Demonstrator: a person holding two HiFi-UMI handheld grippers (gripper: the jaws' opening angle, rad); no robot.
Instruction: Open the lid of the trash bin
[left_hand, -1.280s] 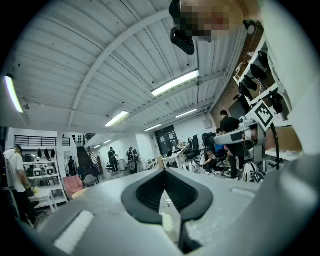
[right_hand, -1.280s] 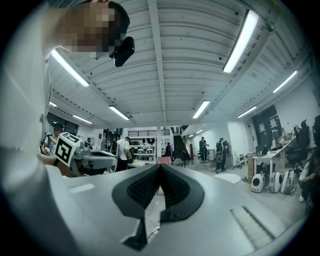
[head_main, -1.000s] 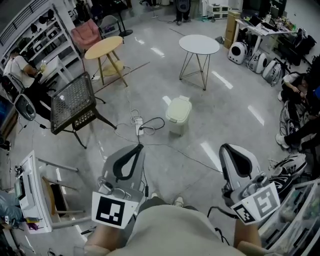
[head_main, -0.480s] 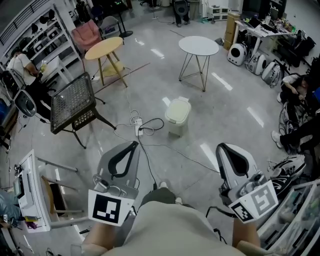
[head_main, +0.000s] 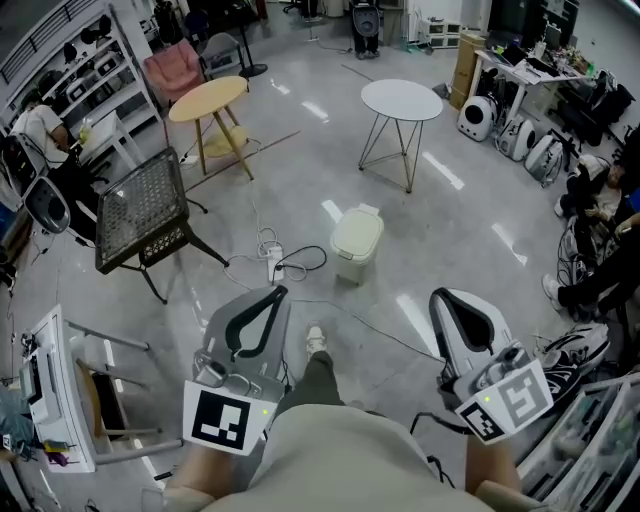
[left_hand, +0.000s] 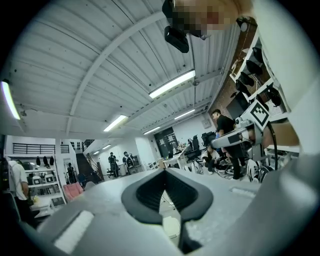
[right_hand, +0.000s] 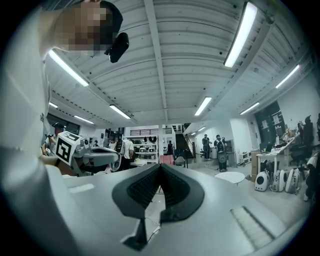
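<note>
The grey floor (head_main: 470, 250) fills most of the head view. On it, toward the far edge, stand a white table (head_main: 400, 100) and a wooden table (head_main: 207, 98), and a mesh chair (head_main: 140, 210) sits nearer on the left.

The bin (head_main: 350, 262) stands alone on open floor near the middle, ahead of us and well apart from both tools. Its pale lid (head_main: 358, 228) lies flat and shut. A power strip (head_main: 273, 262) lies just to its left.

We hold the left tool (head_main: 274, 293) and the right tool (head_main: 446, 296) low in front of us, one either side of our shoe (head_main: 315, 340). In the left tool's own view the tips meet with nothing between them (left_hand: 164, 172). The right tool's view shows the same, closed and empty (right_hand: 160, 166).

We judge that we are in the approach, with no contact made and the lid not yet touched. The next move calls for closing on the bin and lowering one tool to it. That tool must then part its tips enough to catch the front lip of the lid, or hook under it, and lift. We cannot make out a pedal or a hinge from here.
</note>
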